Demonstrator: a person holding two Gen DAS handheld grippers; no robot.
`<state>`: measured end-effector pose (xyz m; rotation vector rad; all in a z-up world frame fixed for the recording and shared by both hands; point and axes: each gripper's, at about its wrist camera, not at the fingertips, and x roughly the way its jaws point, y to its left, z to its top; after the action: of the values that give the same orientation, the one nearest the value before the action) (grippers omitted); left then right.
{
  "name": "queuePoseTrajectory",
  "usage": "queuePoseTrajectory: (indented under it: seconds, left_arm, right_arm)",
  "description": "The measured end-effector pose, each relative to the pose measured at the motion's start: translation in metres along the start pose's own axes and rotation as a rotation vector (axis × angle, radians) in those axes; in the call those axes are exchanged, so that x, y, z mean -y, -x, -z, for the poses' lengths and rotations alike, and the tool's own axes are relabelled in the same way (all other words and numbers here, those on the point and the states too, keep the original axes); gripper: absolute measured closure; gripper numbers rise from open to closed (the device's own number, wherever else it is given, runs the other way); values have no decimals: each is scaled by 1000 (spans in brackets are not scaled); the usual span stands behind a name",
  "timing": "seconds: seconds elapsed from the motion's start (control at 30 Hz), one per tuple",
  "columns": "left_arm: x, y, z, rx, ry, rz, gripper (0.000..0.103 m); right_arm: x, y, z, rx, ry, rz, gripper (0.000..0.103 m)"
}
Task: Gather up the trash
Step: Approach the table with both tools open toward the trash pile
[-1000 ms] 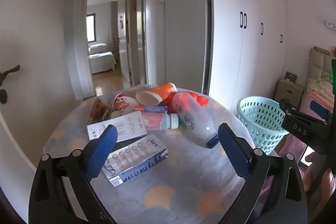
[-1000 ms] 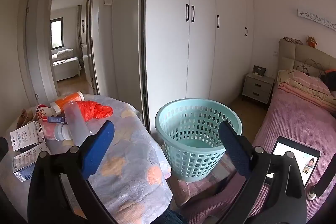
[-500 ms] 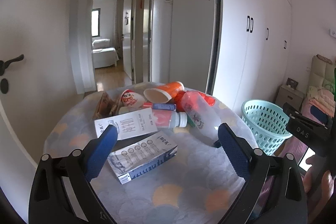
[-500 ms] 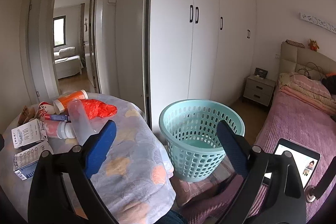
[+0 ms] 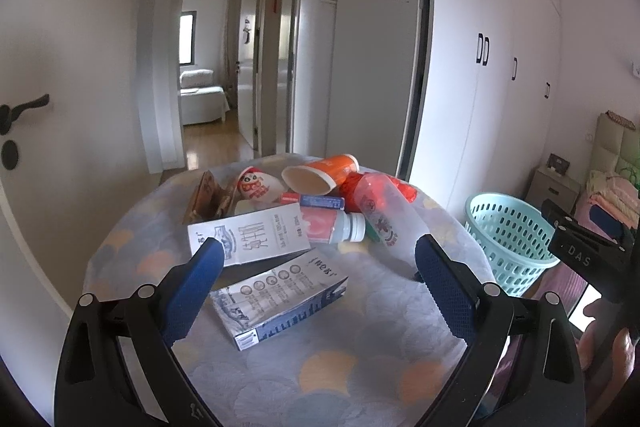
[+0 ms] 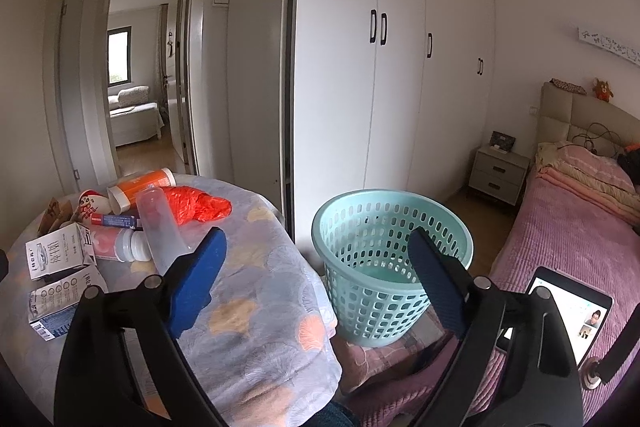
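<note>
Trash lies on a round table [image 5: 360, 367]: two milk cartons [image 5: 280, 299] [image 5: 250, 237], a clear plastic bottle [image 5: 386, 217], a small pink bottle [image 5: 332, 225], an orange cup [image 5: 320, 173] on its side, a red plastic bag [image 6: 196, 205] and a white cartoon cup [image 5: 258, 183]. A teal basket [image 6: 390, 263] stands right of the table. My left gripper [image 5: 318, 253] is open above the near carton, not touching it. My right gripper [image 6: 316, 239] is open and empty, between the table edge and the basket.
White wardrobe doors [image 6: 400, 67] stand behind the basket. A pink bed [image 6: 576, 235] with a tablet [image 6: 572, 311] lies to the right, a nightstand [image 6: 500, 173] beyond. An open doorway [image 5: 216, 87] leads to a hallway behind the table.
Both grippers have risen and tilted slightly, so the table and basket sit a little lower and farther right in view. Neither gripper has taken hold of anything.
</note>
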<state>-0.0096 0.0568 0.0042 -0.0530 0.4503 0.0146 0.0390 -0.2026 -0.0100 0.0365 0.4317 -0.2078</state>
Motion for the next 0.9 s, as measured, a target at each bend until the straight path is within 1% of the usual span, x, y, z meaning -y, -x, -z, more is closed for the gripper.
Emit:
queuePoseTrajectory:
  seconds: [0.2,0.33,0.47,0.83,0.9]
  left_arm:
    - [-4,-3,1,-7,2,-6,9]
    - [-6,-5,3,-32,-14,-5,9]
    - [-9,-7,4,-46,-4,10,9]
    - [-25,-14,8,-59,12,-9,9]
    - [-29,-15,9,-61,15,-14,9]
  right_arm:
    - [-2,-1,1,0,3,0,16]
    - [-2,-2,1,-5,3,-2,16]
    - [-3,-2,2,-7,5,0,16]
    - [-12,-9,5,-21,21,-6,17]
    - [-14,-9,6,-25,27,-11,19]
